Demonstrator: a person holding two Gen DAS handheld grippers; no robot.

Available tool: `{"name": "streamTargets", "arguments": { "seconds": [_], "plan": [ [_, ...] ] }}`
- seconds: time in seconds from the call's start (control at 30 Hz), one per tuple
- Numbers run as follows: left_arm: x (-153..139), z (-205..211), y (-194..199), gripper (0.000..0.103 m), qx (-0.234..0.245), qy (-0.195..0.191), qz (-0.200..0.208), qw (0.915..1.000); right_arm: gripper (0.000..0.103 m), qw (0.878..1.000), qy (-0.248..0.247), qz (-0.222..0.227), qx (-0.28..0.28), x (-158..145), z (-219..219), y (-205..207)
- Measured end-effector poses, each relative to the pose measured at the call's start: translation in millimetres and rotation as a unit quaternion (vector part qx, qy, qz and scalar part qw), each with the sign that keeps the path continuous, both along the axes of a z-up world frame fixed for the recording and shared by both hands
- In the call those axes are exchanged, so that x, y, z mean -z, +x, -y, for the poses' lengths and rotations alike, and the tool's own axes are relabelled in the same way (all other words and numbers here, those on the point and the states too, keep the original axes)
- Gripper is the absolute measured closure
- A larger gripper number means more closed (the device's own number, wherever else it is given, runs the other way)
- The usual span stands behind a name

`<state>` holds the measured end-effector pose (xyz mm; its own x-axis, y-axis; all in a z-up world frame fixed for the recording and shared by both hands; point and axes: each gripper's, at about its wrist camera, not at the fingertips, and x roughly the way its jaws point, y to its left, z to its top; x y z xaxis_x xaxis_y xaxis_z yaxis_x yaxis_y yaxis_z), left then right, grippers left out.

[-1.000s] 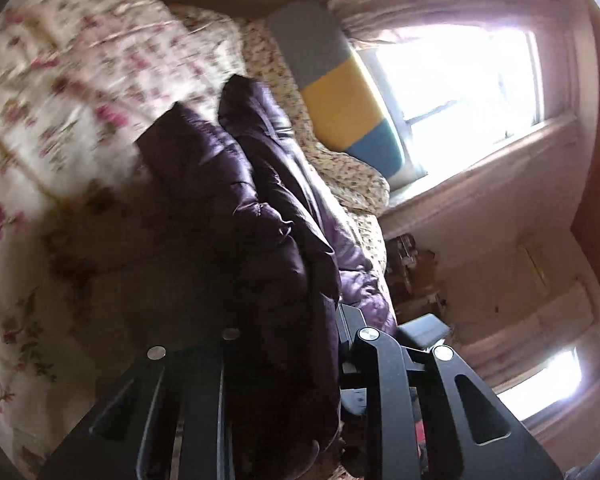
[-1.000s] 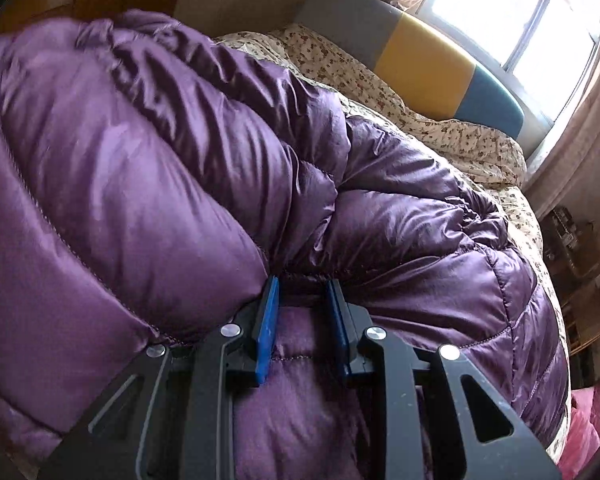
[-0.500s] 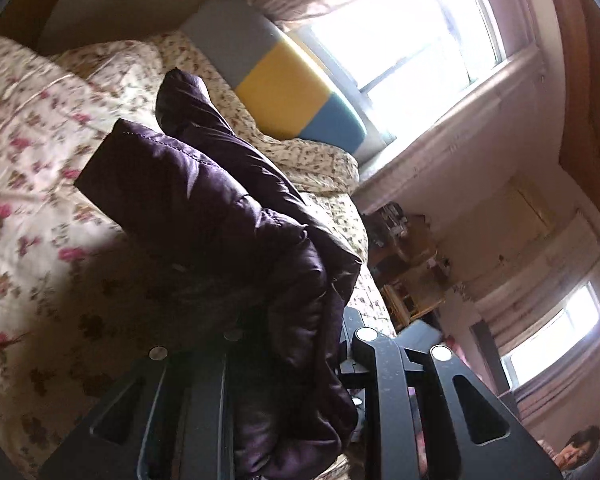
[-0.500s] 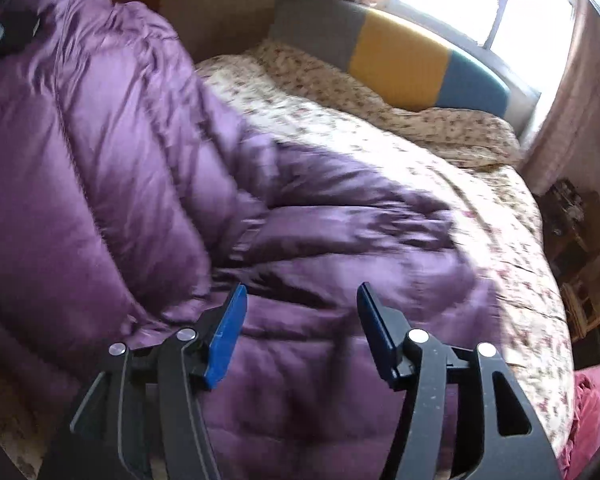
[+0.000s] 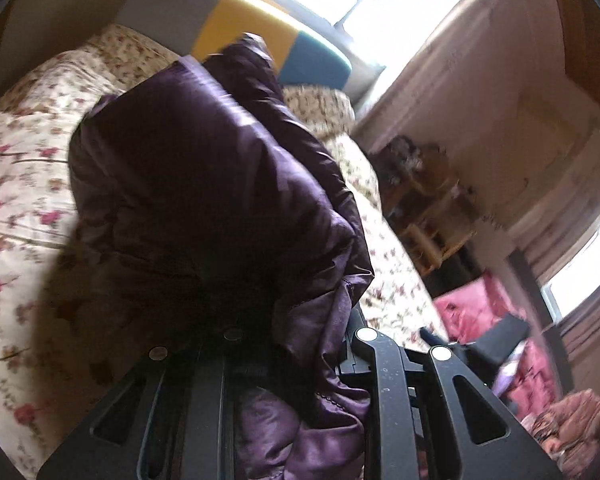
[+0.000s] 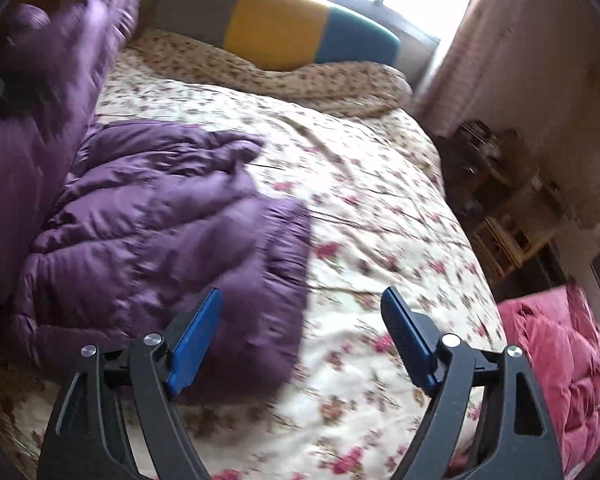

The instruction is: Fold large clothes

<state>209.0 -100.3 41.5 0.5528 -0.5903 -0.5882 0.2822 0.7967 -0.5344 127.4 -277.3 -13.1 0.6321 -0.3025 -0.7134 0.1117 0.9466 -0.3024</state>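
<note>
A purple puffer jacket (image 6: 148,236) lies bunched on the left half of the floral bed (image 6: 380,208). One part of it rises up at the far left of the right wrist view. My left gripper (image 5: 296,344) is shut on a fold of the jacket (image 5: 204,184), which hangs over and hides its fingertips, lifted above the bed. My right gripper (image 6: 300,336) is open and empty, just above the jacket's near right corner, with blue pads (image 6: 196,340) showing.
A grey, yellow and teal headboard (image 6: 276,32) and a floral pillow (image 6: 300,76) stand at the bed's far end under a bright window. Wooden shelves (image 6: 500,216) line the right wall. Pink bedding (image 6: 560,364) lies beside the bed at right.
My right gripper let go of the jacket, opened wide and pulled back to the right. My left gripper kept its hold and lifted its fold higher, swinging toward the headboard.
</note>
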Motion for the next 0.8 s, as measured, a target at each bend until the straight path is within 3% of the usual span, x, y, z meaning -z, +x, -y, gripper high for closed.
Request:
{"name": "streamTargets", "arguments": {
  "seconds": [0.27, 0.43, 0.53, 0.57, 0.7, 0.8],
  "plan": [
    [42, 79, 20, 0.082, 0.053, 0.058, -0.034, 0.9963, 0.019, 0.999, 0.019, -0.010, 0.046, 5, 41, -19],
    [62, 101, 26, 0.082, 0.066, 0.079, -0.041, 0.9938, 0.019, 0.997, 0.031, -0.030, 0.060, 20, 50, -21],
    [58, 100, 16, 0.081, 0.066, 0.077, -0.035, 0.9942, 0.019, 0.997, 0.035, -0.034, 0.064, 25, 51, -22],
    [53, 100, 15, 0.078, 0.065, 0.075, -0.033, 0.9945, 0.019, 0.997, 0.034, -0.035, 0.065, 25, 50, -23],
    [33, 93, 5, 0.050, 0.066, 0.054, -0.014, 0.9962, 0.019, 0.997, 0.024, -0.033, 0.069, 24, 41, -24],
    [21, 84, -5, 0.045, 0.066, 0.044, 0.004, 0.9969, 0.019, 0.997, 0.014, -0.028, 0.065, 21, 34, -26]
  ]
}}
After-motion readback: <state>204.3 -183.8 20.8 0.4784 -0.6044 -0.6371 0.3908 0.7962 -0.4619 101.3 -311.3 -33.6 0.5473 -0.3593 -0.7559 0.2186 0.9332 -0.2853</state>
